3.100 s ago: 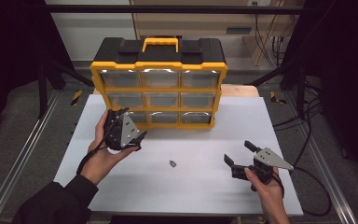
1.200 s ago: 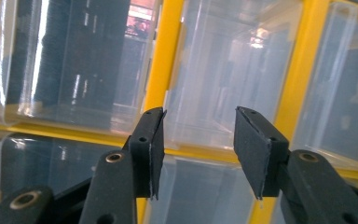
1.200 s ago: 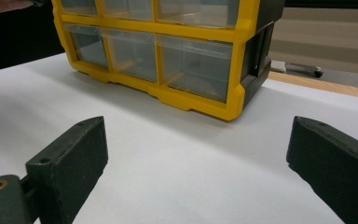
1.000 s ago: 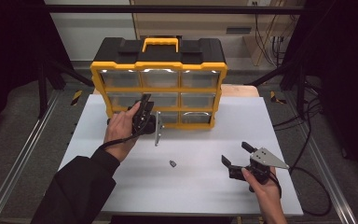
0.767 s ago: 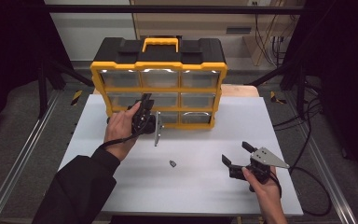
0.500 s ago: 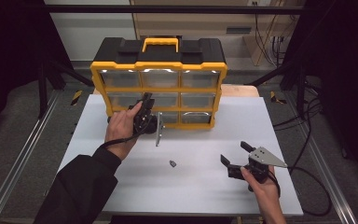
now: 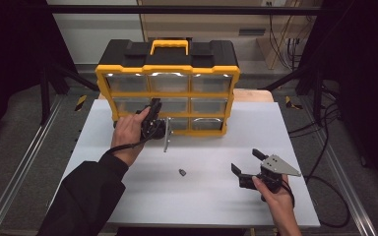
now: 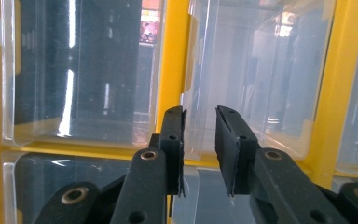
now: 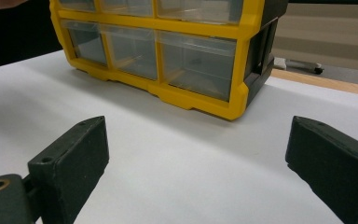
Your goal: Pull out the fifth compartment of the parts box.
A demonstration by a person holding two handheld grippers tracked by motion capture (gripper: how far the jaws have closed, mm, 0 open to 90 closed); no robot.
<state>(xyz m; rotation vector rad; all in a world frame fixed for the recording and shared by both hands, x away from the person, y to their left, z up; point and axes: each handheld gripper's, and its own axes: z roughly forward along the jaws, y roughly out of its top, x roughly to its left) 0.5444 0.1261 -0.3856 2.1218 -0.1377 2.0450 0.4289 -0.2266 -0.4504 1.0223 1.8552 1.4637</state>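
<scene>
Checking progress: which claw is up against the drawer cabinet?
The left claw, its jaws just closing with a clear drawer front in the gap; the right claw hovers apart over the table, jaws wide.

Lab / recording rig, not a home. White tabletop (image 7: 216, 206) sits inside a frame of aluminium rails (image 7: 15, 182) with black struts (image 7: 54, 73), dark surround on both sides. Loose cables (image 7: 325, 128) hang and pool on the grey floor at the right; hazard-striped tape (image 7: 80, 102) marks the floor. A yellow-and-black parts organiser (image 7: 167, 73) with clear drawers stands on the tabletop. Plain beige wall behind.
</scene>
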